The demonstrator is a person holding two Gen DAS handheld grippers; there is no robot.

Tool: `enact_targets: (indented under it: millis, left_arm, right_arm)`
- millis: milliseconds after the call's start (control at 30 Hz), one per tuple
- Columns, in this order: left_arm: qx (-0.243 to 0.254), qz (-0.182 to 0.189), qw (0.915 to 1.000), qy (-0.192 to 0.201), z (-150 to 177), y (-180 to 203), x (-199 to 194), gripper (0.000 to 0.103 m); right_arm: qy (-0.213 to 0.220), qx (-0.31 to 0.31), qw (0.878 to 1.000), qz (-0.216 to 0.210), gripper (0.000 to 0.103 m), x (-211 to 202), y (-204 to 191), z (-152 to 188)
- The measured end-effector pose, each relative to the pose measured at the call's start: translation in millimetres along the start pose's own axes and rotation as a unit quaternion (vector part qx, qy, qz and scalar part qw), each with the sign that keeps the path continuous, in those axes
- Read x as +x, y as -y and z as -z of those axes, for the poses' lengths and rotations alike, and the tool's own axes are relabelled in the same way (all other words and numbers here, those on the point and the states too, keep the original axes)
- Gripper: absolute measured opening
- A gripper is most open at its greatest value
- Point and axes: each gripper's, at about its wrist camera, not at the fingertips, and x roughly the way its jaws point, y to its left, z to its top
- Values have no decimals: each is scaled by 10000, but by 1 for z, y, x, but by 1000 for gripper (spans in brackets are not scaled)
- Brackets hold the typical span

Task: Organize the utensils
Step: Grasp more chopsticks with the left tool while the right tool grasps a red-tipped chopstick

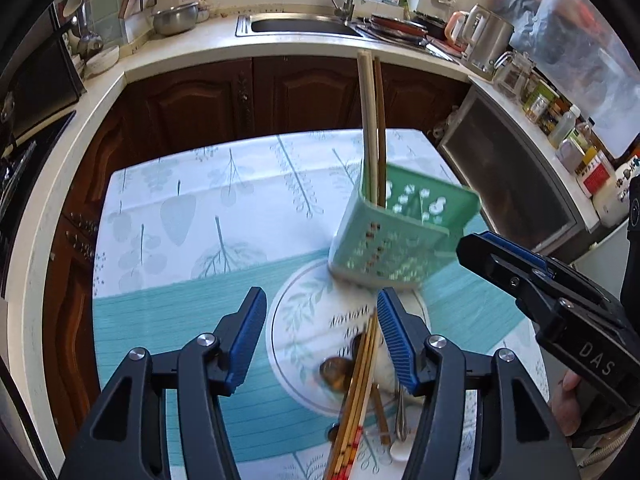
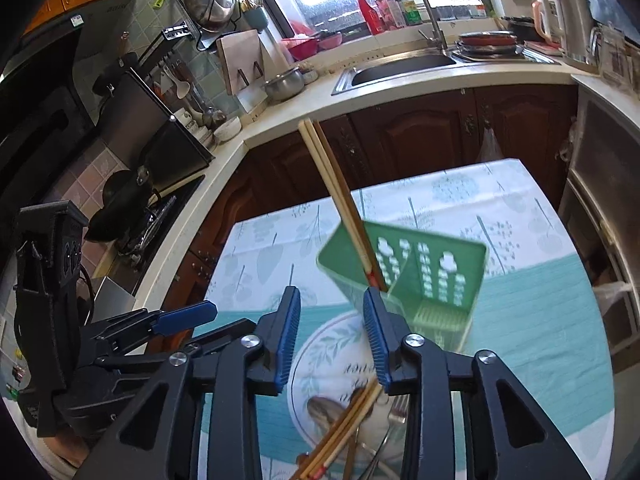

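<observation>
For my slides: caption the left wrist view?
Open left gripper over a plate of utensils; chopsticks in green caddy.

I see a green plastic caddy, matt, its walls pierced with small holes. The chopsticks standing in it look like smooth wood or bamboo, one pale, one darker. Beneath the caddy, the tablecloth reads as smooth printed cloth with a slight sheen, and the plate beside the caddy looks glazed and glossy. My left gripper is matt black plastic with ribbed blue pads and shiny metal pins. Behind the caddy, the cupboard doors are dark polished wood.
</observation>
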Motion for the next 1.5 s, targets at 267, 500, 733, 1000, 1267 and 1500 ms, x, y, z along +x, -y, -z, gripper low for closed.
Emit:
enact_targets:
  millis: [267, 500, 733, 1000, 1267, 1500]
  left_arm:
    - [112, 232, 9985, -479, 45, -12, 5, 56]
    - [249, 636, 9914, -1119, 82, -11, 31, 56]
    - [147, 1092, 9791, -1709, 105, -12, 67, 56]
    - [-107, 1451, 9673, -2078, 113, -14, 105, 56]
    - [49, 1600, 9633, -2154, 110, -4, 124, 48]
    - [239, 1549, 9618, -2244, 103, 5, 133, 28]
  right_arm:
    - [-295, 499, 9983, 81, 35, -17, 5, 72]
    - [-531, 848, 9948, 212, 35, -21, 16, 125]
    - [-775, 993, 9912, 394, 35, -13, 25, 155]
    - [-1250, 1308, 9821, 527, 35, 9, 45, 185]
    - [-1421, 1449, 9782, 442, 35, 31, 51, 194]
    - [-1454, 1567, 9760, 404, 35, 35, 55, 195]
